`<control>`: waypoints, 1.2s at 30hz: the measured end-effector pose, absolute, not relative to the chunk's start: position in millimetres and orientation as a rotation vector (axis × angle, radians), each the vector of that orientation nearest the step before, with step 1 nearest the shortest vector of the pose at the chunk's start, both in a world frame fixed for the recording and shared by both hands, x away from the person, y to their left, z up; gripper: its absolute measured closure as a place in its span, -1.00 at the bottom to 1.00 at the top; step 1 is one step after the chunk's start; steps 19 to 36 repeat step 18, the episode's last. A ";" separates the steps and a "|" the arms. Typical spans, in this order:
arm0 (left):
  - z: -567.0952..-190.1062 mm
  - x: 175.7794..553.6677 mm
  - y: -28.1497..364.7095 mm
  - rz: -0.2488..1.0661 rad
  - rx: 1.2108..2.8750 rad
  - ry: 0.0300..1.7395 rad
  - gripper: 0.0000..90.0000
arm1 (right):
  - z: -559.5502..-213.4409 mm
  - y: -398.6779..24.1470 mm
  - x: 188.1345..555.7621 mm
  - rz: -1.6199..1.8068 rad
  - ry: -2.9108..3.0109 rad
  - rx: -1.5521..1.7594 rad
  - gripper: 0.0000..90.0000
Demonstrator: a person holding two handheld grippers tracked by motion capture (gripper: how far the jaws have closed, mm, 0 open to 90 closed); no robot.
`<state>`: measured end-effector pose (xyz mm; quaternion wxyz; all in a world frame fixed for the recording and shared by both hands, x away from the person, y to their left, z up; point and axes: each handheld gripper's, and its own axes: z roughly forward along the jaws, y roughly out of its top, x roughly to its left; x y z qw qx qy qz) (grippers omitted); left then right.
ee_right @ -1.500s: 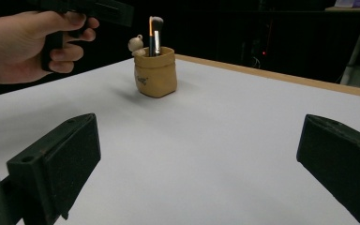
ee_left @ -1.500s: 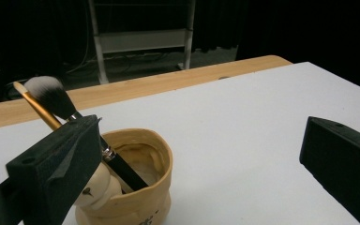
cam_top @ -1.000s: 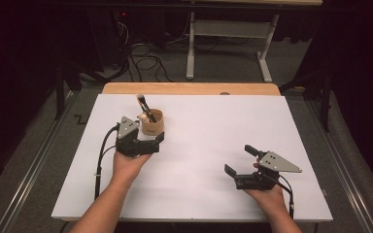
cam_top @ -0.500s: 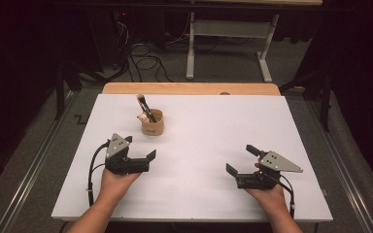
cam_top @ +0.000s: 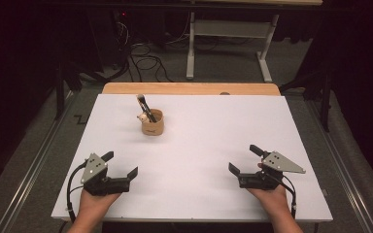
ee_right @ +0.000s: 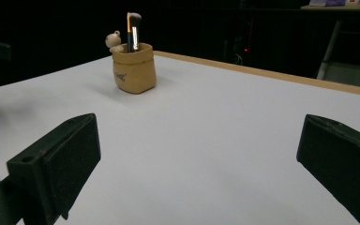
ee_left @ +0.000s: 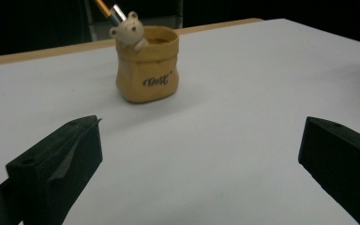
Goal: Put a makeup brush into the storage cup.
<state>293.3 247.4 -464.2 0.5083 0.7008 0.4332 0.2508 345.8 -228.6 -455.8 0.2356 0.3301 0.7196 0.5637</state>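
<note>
The left gripper (cam_top: 122, 165) rests near the bench's (cam_top: 213, 145) front edge, fingers spread and holding nothing. Well beyond it, left of centre, stands the tan bear pot (cam_top: 152, 123) with 1 makeup brush (cam_top: 144, 105) inside. The right gripper (cam_top: 245, 160) rests at front right, fingers spread and bare.

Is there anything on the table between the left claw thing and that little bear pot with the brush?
Nothing visible: bare white table lies between the open left gripper and the bear pot.
</note>
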 end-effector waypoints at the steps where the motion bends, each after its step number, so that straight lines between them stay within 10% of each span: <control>1: -460.9 291.0 250.9 0.621 1.676 1.037 -0.99 | -455.8 -229.1 346.1 1.545 1.969 0.908 -0.99; 36: -464.9 295.0 248.3 0.589 1.689 1.036 -1.00 | -452.0 -234.7 341.6 1.533 1.933 0.929 -0.99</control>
